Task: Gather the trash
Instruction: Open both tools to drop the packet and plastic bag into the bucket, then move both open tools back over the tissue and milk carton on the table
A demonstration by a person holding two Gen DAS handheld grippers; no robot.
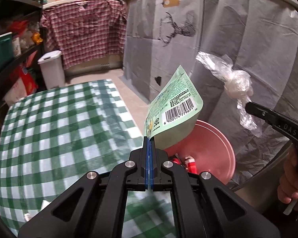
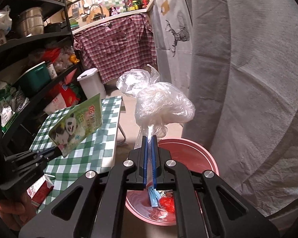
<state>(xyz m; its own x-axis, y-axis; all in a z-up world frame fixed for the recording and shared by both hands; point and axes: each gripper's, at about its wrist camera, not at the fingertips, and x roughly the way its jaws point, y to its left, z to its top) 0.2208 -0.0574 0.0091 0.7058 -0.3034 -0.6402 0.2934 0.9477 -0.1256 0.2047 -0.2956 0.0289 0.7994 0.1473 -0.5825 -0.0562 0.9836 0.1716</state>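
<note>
A: Status on left claw (image 1: 149, 138)?

B: Clamped on corner of green wrapper (image 1: 173, 107). Pads fully together, wrapper standing up and tilted right, barcode side facing camera. In left-wrist view, hanging at centre right, lower edge overlapping the rim of pink bin (image 1: 218, 154). Probably near the rim, not fully over the opening.

A: Right claw (image 2: 150, 138)?

B: Pinched shut on the twisted neck of clear plastic bag (image 2: 164, 103). Bulk of bag bunched above the pads, centre frame in right-wrist view. Bin mouth directly below and behind, lower centre. Looks better lined up than left.

A: Bin contents?

B: Already some scraps at bottom: something blue (image 2: 154, 197), something red (image 2: 167, 203). Plenty of room.

A: Leftovers on tabletop (image 1: 59, 129)?

B: Red carton (image 2: 40, 188) at lower left of right-wrist view, lying on the green check cloth. Small white scraps (image 1: 44, 205) at lower left of left-wrist view. Not yet collected.

A: Advice for the drop?

B: Bring left further over the opening before release; wrapper is light and flat, likely to flutter and catch the rim otherwise. Tip it downward first. Release right first or together, no obvious clash, claws well apart. Plastic film may cling to pads, so open wide and give a small shake. Keep clear of grey drape (image 2: 248, 99) at right.
</note>
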